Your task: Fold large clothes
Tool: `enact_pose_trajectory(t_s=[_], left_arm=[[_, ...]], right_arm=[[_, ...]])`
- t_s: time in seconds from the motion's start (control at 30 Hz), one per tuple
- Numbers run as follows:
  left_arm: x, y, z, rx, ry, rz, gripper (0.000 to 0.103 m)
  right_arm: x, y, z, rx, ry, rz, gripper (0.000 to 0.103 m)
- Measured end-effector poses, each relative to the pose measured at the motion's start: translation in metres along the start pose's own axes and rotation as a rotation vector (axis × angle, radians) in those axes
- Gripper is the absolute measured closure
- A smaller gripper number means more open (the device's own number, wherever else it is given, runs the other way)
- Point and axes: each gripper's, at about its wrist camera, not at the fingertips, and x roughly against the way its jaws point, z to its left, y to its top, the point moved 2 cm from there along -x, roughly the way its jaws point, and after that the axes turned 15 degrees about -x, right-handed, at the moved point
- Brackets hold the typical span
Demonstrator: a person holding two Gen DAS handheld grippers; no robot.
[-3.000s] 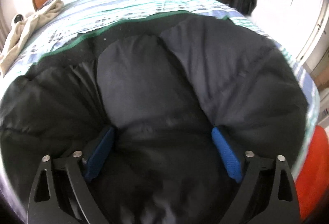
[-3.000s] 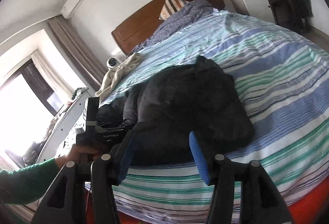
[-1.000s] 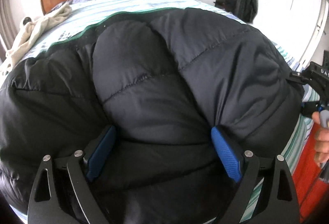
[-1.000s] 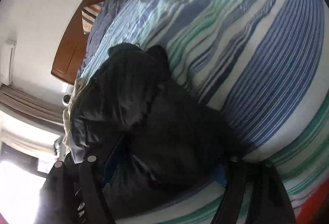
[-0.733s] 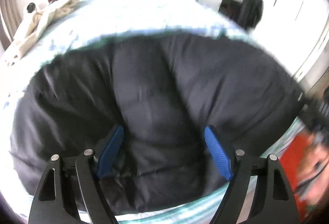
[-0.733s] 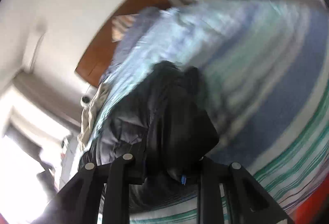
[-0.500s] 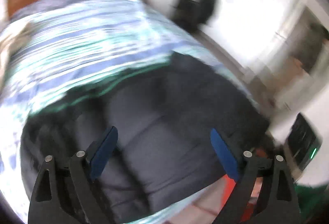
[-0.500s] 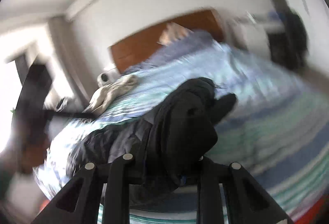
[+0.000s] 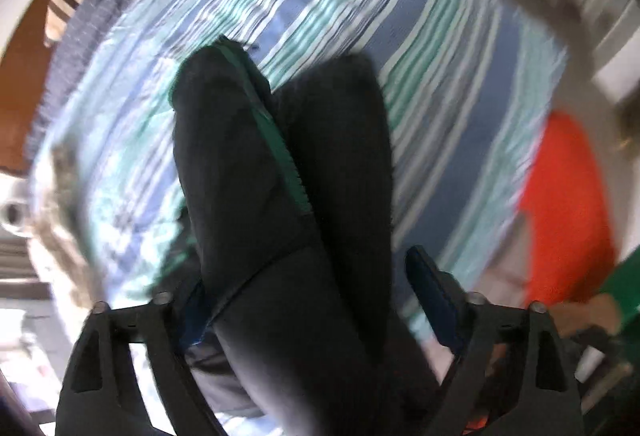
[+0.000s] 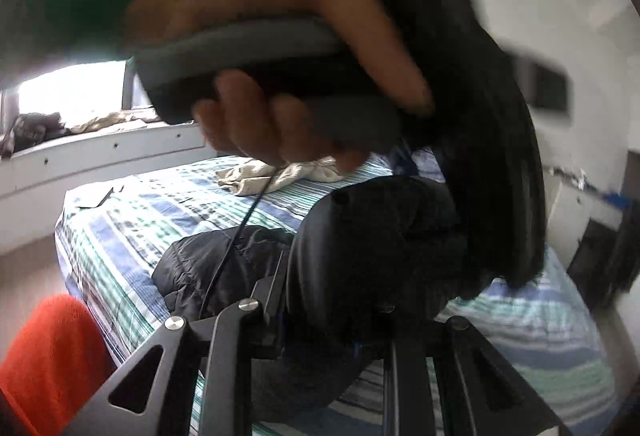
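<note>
since a second ago the black jacket (image 9: 280, 172) has been lifted off the striped bed (image 9: 460, 108). on the left wrist view it is seen hanging between the parted fingers of the left gripper (image 9: 308, 296) (much blur). on the right wrist view the right gripper (image 10: 332, 320) is clamped on the jacket above the bed's near edge, a hand (image 10: 280, 76) in front.

A striped bed (image 10: 132, 220) carries the black jacket (image 10: 224, 260). A beige cloth (image 10: 276, 174) lies crumpled further up it.
</note>
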Motion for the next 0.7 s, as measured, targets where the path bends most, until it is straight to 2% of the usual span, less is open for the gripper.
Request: enact_pose_trajectory(t_s=[0.03,0.07,0.13,0.2,0.23,0.27,0.37,0.5,0.63,0.7], left_arm=[[-0.005,-0.001,0.001,-0.005,0.043,0.023,0.052],[-0.008,-0.002,0.004,-0.001,0.054,0.022,0.066],[-0.007,-0.009,0.019,0.074,0.001,-0.028,0.074],[0.0,-0.026,0.038,0.146,-0.026,-0.08,0.076],[0.0,-0.036,0.048,0.171,-0.034,-0.095,0.076],[-0.001,-0.051,0.061,0.205,-0.045,-0.11,0.076],[-0.006,-0.095,0.094,0.321,-0.067,-0.15,0.076],[-0.031,-0.176,0.134,0.51,-0.108,-0.211,0.076],[-0.065,-0.236,0.151,0.624,-0.173,-0.258,0.072],[-0.077,-0.255,0.154,0.668,-0.204,-0.288,0.071]], right_arm=[[-0.002,0.0,0.0,0.003,0.0,0.002,0.08],[0.0,-0.001,-0.001,-0.005,0.0,0.007,0.08],[0.0,0.0,-0.012,-0.055,0.033,0.013,0.076],[0.007,0.001,-0.026,-0.131,0.118,0.034,0.067],[0.01,0.001,-0.033,-0.179,0.157,0.058,0.052],[0.014,0.001,-0.041,-0.218,0.181,0.072,0.044],[0.013,-0.007,-0.07,-0.365,0.203,0.116,0.044],[-0.015,-0.013,-0.093,-0.432,0.143,0.195,0.044],[-0.058,0.011,-0.095,-0.457,0.156,0.236,0.057],[-0.088,0.031,-0.083,-0.435,0.183,0.254,0.058]])
